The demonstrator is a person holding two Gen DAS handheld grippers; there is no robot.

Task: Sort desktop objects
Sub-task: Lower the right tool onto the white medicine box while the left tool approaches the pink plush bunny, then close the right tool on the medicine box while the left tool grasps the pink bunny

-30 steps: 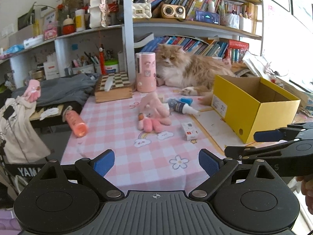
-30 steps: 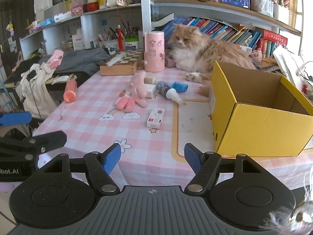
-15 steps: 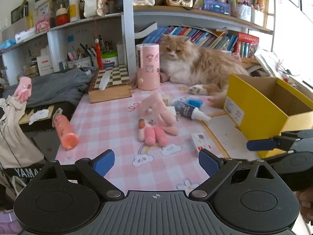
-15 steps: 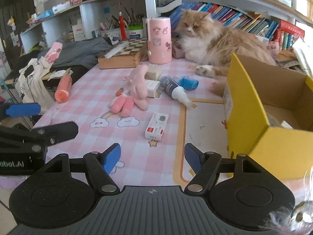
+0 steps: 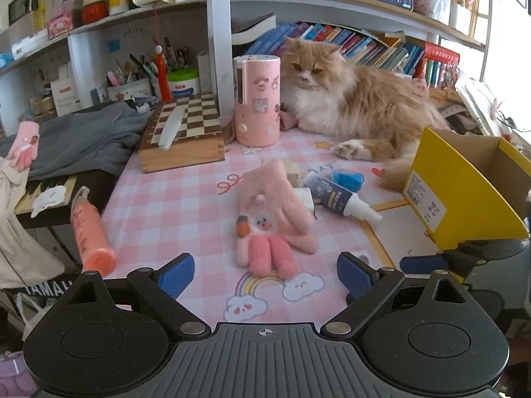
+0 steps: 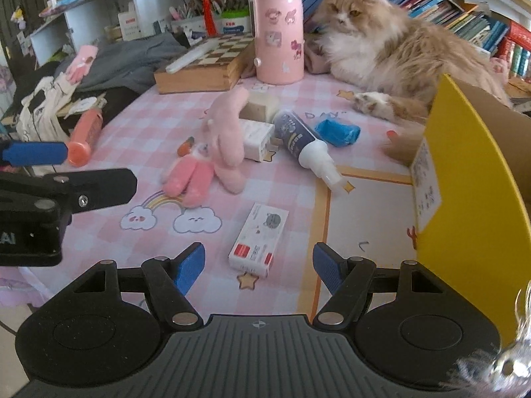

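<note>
A pink plush glove (image 5: pixel 272 219) (image 6: pixel 219 152) lies mid-table on the pink checked cloth. Beside it are a dark bottle with a white cap (image 5: pixel 338 199) (image 6: pixel 305 142), a white cube (image 6: pixel 255 137), a blue wad (image 6: pixel 337 132) and a small white-and-red box (image 6: pixel 259 238). An orange tube (image 5: pixel 89 235) (image 6: pixel 84 134) rests at the left table edge. An open yellow box (image 5: pixel 464 195) (image 6: pixel 471 179) stands on the right. My left gripper (image 5: pixel 264 273) is open, just short of the glove. My right gripper (image 6: pixel 259 267) is open, with the small box just ahead of its fingers.
A long-haired cat (image 5: pixel 348 99) lies at the back of the table beside a pink canister (image 5: pixel 257 99). A wooden chessboard box (image 5: pixel 186 132) sits back left. Shelves of books rise behind. Grey clothes (image 5: pixel 83 136) cover a lower surface to the left.
Both grippers have moved forward over the table and tilted down; the glove, bottle and small box are now much closer. Their jaws have kept the same width.
</note>
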